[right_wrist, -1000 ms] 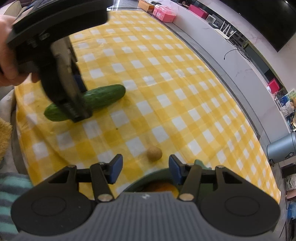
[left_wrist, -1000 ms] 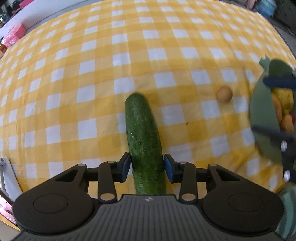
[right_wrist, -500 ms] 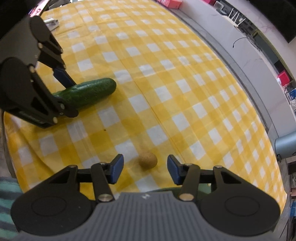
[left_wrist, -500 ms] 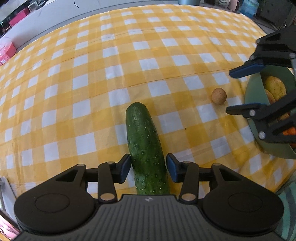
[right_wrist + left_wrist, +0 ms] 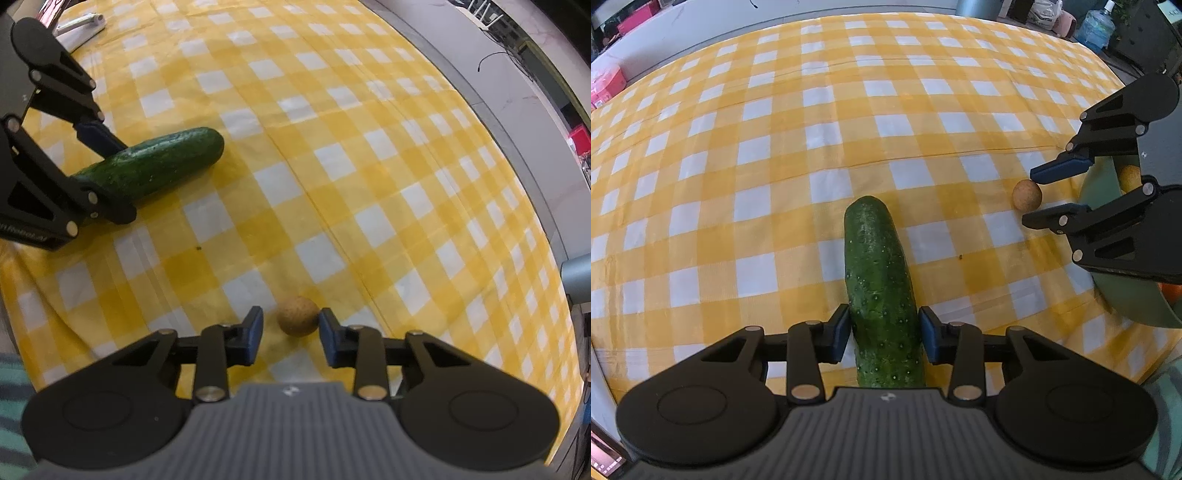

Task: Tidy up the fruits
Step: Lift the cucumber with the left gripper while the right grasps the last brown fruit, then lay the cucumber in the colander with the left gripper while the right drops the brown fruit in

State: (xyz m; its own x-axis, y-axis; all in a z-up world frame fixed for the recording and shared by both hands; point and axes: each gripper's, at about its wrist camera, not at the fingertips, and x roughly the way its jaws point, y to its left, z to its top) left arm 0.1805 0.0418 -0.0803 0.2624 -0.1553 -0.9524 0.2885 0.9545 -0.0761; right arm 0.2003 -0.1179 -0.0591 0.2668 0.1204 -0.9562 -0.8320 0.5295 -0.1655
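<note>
Open yellow-checked tablecloth (image 5: 849, 110) stretches beyond the cucumber (image 5: 881, 291), which fills the gap between the left gripper (image 5: 882, 332) pads. To its right, the small brown fruit (image 5: 297, 316), right gripper (image 5: 291, 330) and green bowl (image 5: 1123, 295) crowd the table edge.

The near end of the cucumber (image 5: 882, 295) is hidden under the left gripper's (image 5: 882, 330) housing, and whether the pads press its skin cannot be told. In the right wrist view the left gripper (image 5: 99, 173) covers that same end. The green bowl (image 5: 1123, 291) at the table's right edge is cut off by the frame and largely masked by the right gripper (image 5: 1039, 195); the fruits inside show only as yellow and orange slivers. The bowl itself lies hidden beneath the right gripper's housing in its own view.
</note>
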